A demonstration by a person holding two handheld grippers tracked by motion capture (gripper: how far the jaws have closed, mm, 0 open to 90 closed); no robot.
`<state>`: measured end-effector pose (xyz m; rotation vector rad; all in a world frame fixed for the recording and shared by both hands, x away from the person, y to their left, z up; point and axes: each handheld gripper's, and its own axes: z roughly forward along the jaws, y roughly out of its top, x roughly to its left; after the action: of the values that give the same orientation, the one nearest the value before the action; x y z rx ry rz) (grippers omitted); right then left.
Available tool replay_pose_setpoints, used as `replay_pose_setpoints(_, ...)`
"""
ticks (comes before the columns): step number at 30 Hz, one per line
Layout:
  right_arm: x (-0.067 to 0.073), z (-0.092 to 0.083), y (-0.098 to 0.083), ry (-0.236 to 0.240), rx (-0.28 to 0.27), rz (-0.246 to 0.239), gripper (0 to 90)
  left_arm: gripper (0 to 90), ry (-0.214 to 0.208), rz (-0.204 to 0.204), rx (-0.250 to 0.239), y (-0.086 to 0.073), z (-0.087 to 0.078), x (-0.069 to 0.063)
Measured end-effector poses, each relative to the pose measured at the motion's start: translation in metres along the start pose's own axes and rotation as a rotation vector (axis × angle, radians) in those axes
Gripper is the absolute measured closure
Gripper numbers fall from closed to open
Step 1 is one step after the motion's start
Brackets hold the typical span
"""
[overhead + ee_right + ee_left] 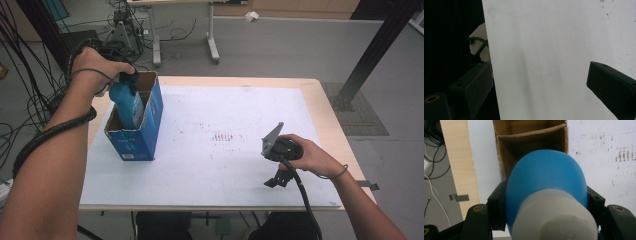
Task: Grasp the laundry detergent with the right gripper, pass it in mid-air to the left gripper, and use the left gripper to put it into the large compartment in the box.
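High view is showing the left gripper clasping a blue bottle near its top, the bottle standing partly inside an open blue cardboard box at the left part of the white table. Left gripper view is looking down past the bottle's white cap, with both black jaws pressing against its blue shoulder above the box's brown compartment. Right gripper is resting near the table's front edge at the right, well apart from the box, its jaws standing wide with nothing between them.
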<state>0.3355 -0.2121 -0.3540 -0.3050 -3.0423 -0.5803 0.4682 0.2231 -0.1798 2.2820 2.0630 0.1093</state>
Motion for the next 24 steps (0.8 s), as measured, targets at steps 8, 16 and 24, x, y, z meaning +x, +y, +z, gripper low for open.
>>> replay_pose_setpoints(8, 0.000, 0.001, 0.000, 0.003, 0.000, -0.001, 6.5, 37.5, -0.003, 0.005, 0.008, -0.002, 0.013, 0.001)
replay_pose_setpoints(16, 0.001, 0.001, 0.001, -0.001, 0.000, -0.003, 6.2, 37.5, -0.002, 0.005, 0.022, -0.003, 0.028, 0.001)
replay_pose_setpoints(24, 0.000, 0.001, 0.000, 0.000, -0.001, -0.003, 6.5, 37.5, -0.005, 0.007, 0.034, -0.003, 0.041, 0.000)
